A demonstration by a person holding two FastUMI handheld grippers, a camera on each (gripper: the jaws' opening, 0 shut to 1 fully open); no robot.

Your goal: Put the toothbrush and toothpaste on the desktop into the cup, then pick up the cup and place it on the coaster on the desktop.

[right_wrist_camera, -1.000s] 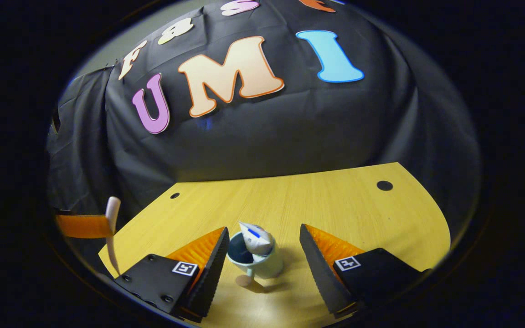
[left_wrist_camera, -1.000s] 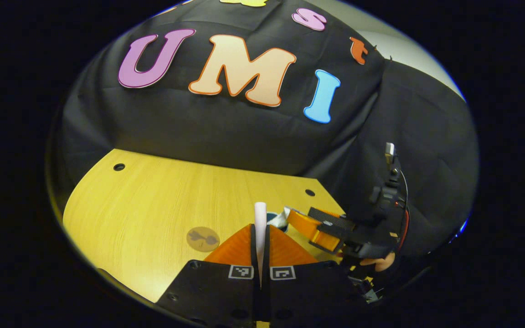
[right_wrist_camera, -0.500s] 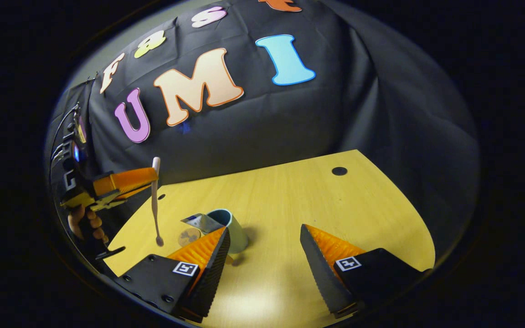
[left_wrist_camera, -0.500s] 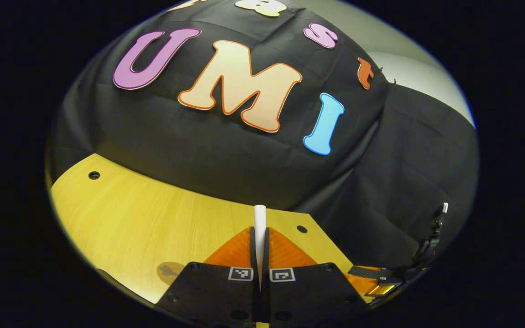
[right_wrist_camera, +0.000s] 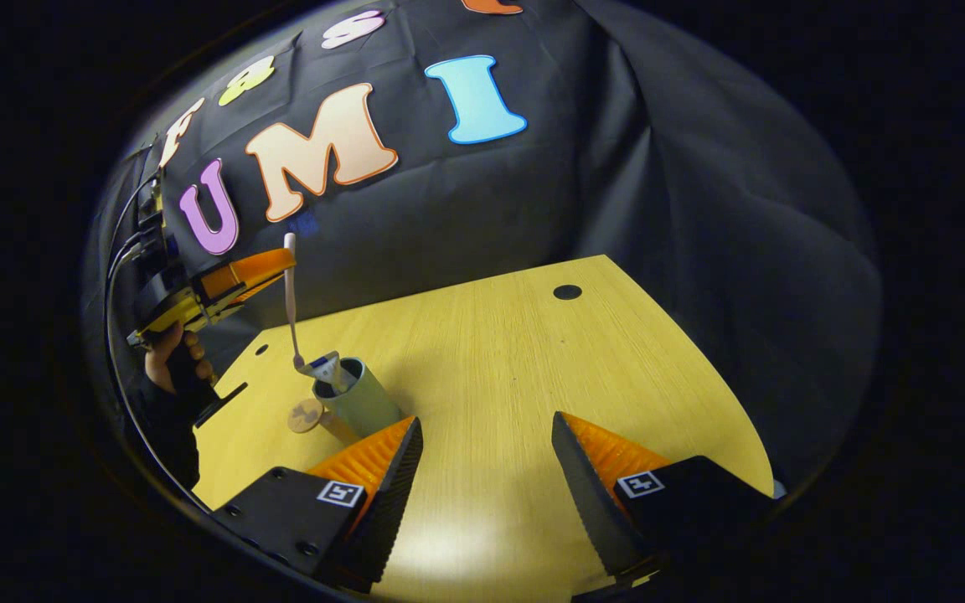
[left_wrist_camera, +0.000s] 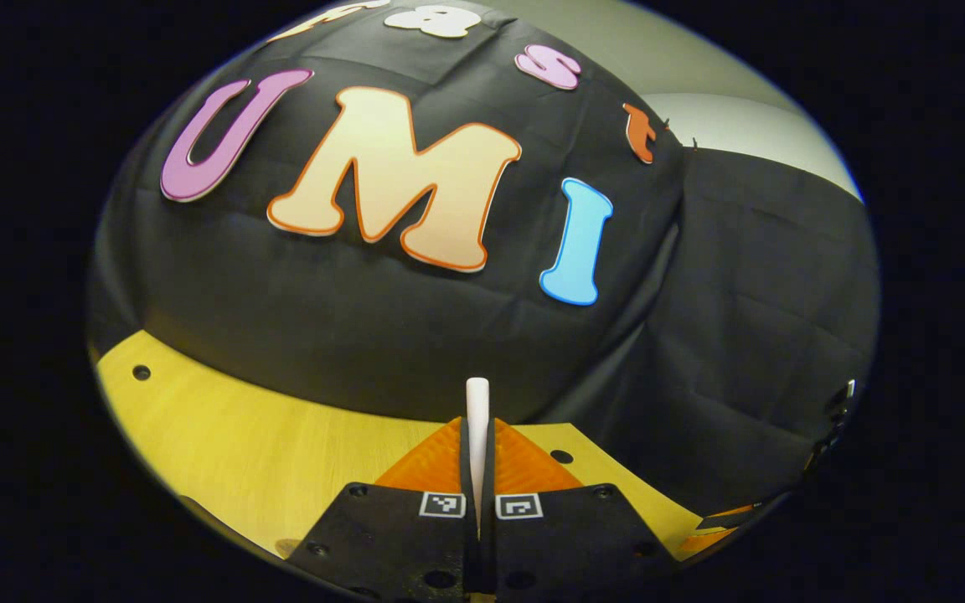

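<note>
Left tongs (left_wrist_camera: pixel 478 435) clamped together, right tongs (right_wrist_camera: pixel 487 444) spread

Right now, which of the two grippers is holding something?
The left gripper: it is shut on the toothbrush, held upright above the cup. The right gripper is open, with nothing between its fingers.

surface (right_wrist_camera: pixel 516 368): pale wood-grain top, smooth, with a soft sheen under the light
toothbrush (right_wrist_camera: pixel 289 289): smooth white plastic handle
cup (right_wrist_camera: pixel 361 400): smooth, matt grey-green wall
toothpaste (right_wrist_camera: pixel 323 365): glossy tube
coaster (right_wrist_camera: pixel 305 414): flat, matt disc
booth wall (right_wrist_camera: pixel 658 209): matt black cloth, creased
right tool (right_wrist_camera: pixel 487 473): ribbed fingers, matt black plastic mounts
</note>
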